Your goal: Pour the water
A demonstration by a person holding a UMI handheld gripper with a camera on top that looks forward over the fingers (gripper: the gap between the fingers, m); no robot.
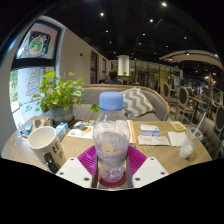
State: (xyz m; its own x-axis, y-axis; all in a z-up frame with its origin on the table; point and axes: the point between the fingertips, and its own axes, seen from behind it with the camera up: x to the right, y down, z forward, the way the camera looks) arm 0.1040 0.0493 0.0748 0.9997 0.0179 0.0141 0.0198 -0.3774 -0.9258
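A clear plastic water bottle [111, 135] with a pale blue cap stands upright between my fingers. My gripper [111, 172] is shut on the bottle, with both magenta pads [89, 160] pressed against its lower body. A white mug [47, 146] with a dark interior sits on the table to the left of the bottle. To the right, a clear glass [189, 143] stands near the table's edge. Whether the bottle rests on the table or is lifted is hidden by the fingers.
The wooden table [160, 152] holds leaflets and booklets [153, 133] behind the bottle. A green potted plant [59, 95] stands at the back left beside a second white mug [38, 123]. A sofa with a patterned cushion [136, 101] lies beyond the table.
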